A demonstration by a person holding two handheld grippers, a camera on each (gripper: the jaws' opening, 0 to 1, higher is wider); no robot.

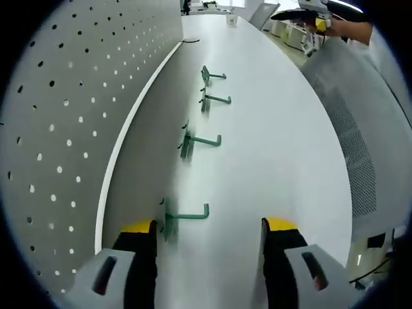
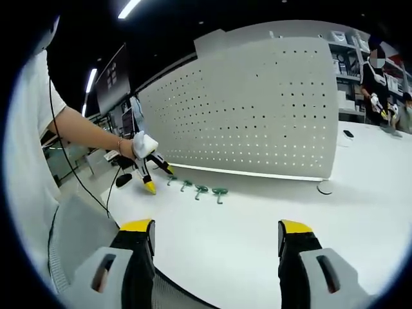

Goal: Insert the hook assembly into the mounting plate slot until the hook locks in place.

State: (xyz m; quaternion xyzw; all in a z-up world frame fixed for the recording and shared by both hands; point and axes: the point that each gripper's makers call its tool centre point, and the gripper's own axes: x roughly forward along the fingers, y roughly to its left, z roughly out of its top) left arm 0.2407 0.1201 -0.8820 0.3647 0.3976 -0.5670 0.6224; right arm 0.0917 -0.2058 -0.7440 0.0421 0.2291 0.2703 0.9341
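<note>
Lying flat, four green hooks [image 1: 191, 214]

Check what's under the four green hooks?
Bare white table under all four green hooks, beside the pegboard. No mounting plate visible beneath them; each hook's own contact patch is hidden.

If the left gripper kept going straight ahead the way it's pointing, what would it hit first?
Probably the nearest green hook, lying on the white table just ahead of the open left gripper, toward its left jaw; depth is hard to judge.

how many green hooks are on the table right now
4 green hooks lie in a row on the white table along the pegboard: nearest, second, third, farthest.
</note>
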